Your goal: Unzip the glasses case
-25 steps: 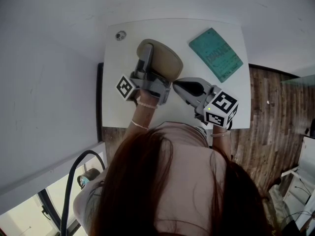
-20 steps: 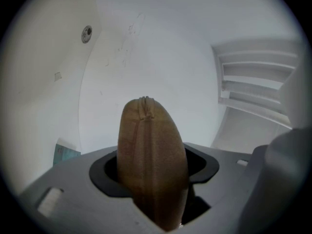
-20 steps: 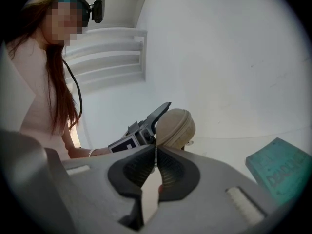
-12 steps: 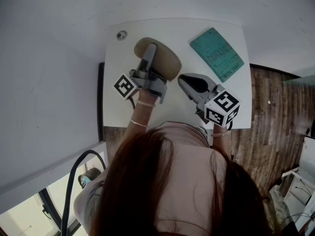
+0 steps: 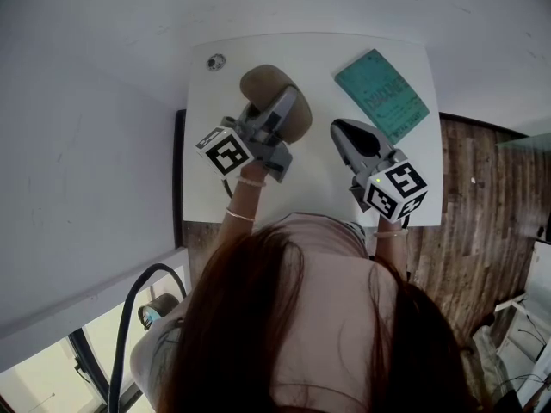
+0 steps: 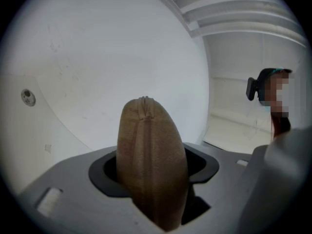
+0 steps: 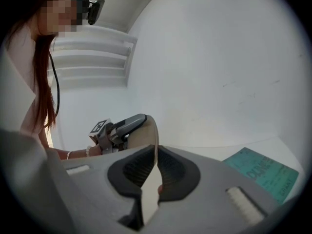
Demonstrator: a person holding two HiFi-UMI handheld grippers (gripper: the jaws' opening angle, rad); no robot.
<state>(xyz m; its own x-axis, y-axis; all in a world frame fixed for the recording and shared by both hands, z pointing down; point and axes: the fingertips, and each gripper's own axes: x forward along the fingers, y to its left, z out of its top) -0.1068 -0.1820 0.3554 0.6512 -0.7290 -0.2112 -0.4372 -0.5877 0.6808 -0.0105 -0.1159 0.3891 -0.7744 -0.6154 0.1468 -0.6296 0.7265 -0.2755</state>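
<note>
The tan oval glasses case is at the back middle of the small white table. My left gripper is shut on it across its near half. In the left gripper view the case stands on edge between the jaws, its zipper seam facing the camera and running closed up to the tip. My right gripper hovers to the right of the case, apart from it, jaws shut with nothing between them. In the right gripper view its tips meet, and the case and the left gripper show beyond.
A teal booklet lies at the table's back right corner, also seen in the right gripper view as the teal booklet. A small round fitting sits at the back left corner. White walls close in behind and left; wooden floor lies right.
The left gripper has swung the case round and tipped it onto its edge. The right gripper has drawn away from the case's end, rightward and toward the booklet.
</note>
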